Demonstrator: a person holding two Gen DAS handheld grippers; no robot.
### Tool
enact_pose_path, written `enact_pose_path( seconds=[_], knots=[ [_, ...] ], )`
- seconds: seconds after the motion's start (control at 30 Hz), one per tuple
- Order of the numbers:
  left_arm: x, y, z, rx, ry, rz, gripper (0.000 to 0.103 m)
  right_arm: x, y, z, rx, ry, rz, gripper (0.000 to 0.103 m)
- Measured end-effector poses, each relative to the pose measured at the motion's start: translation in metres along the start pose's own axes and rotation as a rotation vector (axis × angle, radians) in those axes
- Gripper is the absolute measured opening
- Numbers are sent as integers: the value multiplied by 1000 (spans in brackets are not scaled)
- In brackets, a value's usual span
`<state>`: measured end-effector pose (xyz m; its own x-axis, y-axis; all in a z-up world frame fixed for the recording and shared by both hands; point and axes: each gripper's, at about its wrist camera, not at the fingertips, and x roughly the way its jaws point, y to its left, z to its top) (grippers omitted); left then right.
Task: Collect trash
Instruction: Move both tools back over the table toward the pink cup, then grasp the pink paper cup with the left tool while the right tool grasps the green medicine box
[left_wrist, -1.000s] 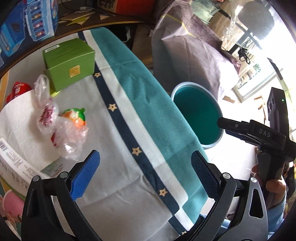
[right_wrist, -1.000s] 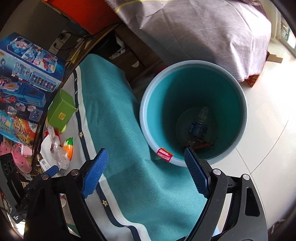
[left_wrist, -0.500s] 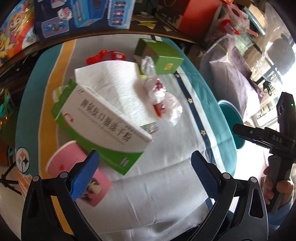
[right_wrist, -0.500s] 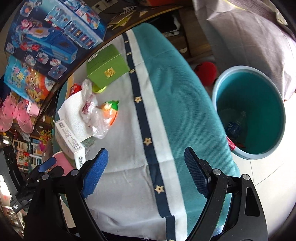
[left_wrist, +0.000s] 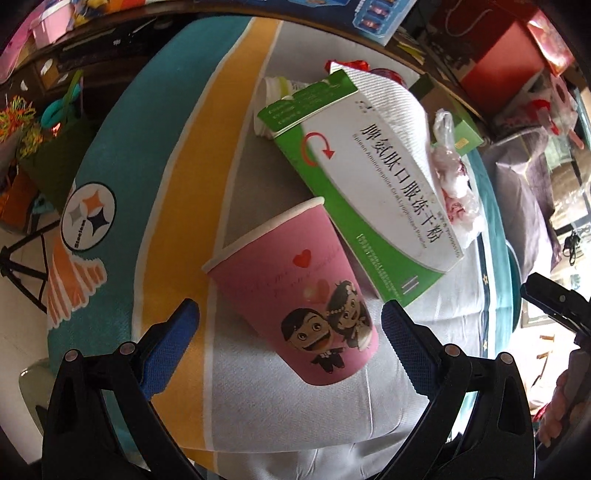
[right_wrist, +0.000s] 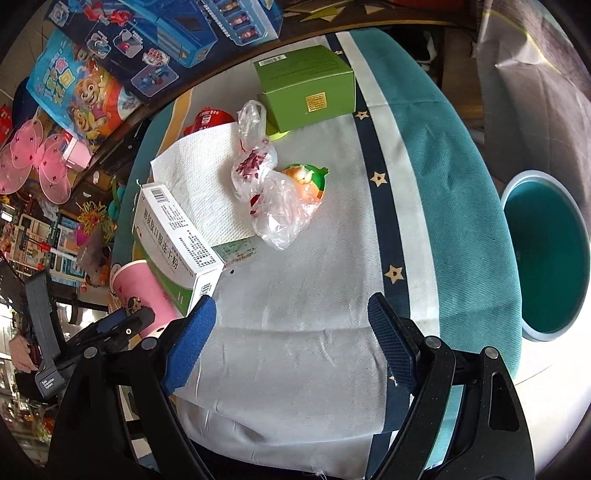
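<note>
Left wrist view, left to right. Left tongs (left_wrist: 286, 319) spread wide, blue pads (left_wrist: 173, 339) clear of everything, pointing steeply down at the cloth-covered table (left_wrist: 177, 155).

Pink paper cup with cartoon couple print (left_wrist: 295, 295) lying on its side between the two pads, rim toward upper left, base toward lower right; not touched by either pad. Just beyond cup: long white-and-green cardboard medicine box (left_wrist: 373, 192), end flap open, its lower edge over the cup's side. Under and behind box: white paper towel sheet (left_wrist: 399, 99). Right of box: crumpled clear plastic bag with red print (left_wrist: 458, 184), then corner of small green carton (left_wrist: 467, 134). Far right edge: black tip of right tongs (left_wrist: 554, 299), with part of a hand below.

Right wrist view, left to right. Left tongs visible at lower left, beside the pink cup (right_wrist: 144, 291). Medicine box (right_wrist: 177, 236) resting partly on cup and on paper towel (right_wrist: 199, 184). Red packet (right_wrist: 210, 118) peeking from behind towel. Plastic bag (right_wrist: 266, 184) on towel's right edge, draped against an orange-and-green toy-like object (right_wrist: 308, 182). Green carton (right_wrist: 306, 88) at back of table. Right tongs (right_wrist: 290, 334) spread wide, nothing between pads, above bare white cloth. Dark blue star-patterned stripe and teal band further right. Round teal trash bin (right_wrist: 546, 258) on floor off table's right edge, well apart from all the litter.
</note>
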<state>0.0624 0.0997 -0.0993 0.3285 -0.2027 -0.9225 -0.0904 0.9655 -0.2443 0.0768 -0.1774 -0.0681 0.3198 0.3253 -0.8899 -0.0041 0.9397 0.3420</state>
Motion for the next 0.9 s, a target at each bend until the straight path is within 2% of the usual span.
enact_pose_path(
  seconds=[0.17, 0.37, 0.67, 0.77, 0.8, 0.83, 0.87, 0.9],
  knots=[
    [8, 6, -1, -11, 5, -28, 99, 4, 14, 4, -31, 16, -13, 81],
    [5, 19, -5, 1, -4, 10, 99, 14, 37, 12, -85, 36, -20, 80],
    [-5, 43, -5, 19, -34, 23, 99, 42, 106, 32, -288, 76, 31, 80],
    [-8, 41, 2, 50, -57, -16, 97, 53, 122, 42, -327, 89, 38, 77],
    [-7, 40, 4, 61, -57, -31, 88, 56, 124, 45, -328, 99, 43, 68],
    [-6, 39, 8, 71, -51, -43, 68, 59, 126, 47, -326, 113, 49, 64],
    [-4, 40, 8, 77, -43, -59, 63, 63, 128, 49, -325, 124, 54, 58],
    [-5, 40, 9, 83, -45, -69, 63, 66, 130, 52, -330, 132, 54, 57]
  ],
)
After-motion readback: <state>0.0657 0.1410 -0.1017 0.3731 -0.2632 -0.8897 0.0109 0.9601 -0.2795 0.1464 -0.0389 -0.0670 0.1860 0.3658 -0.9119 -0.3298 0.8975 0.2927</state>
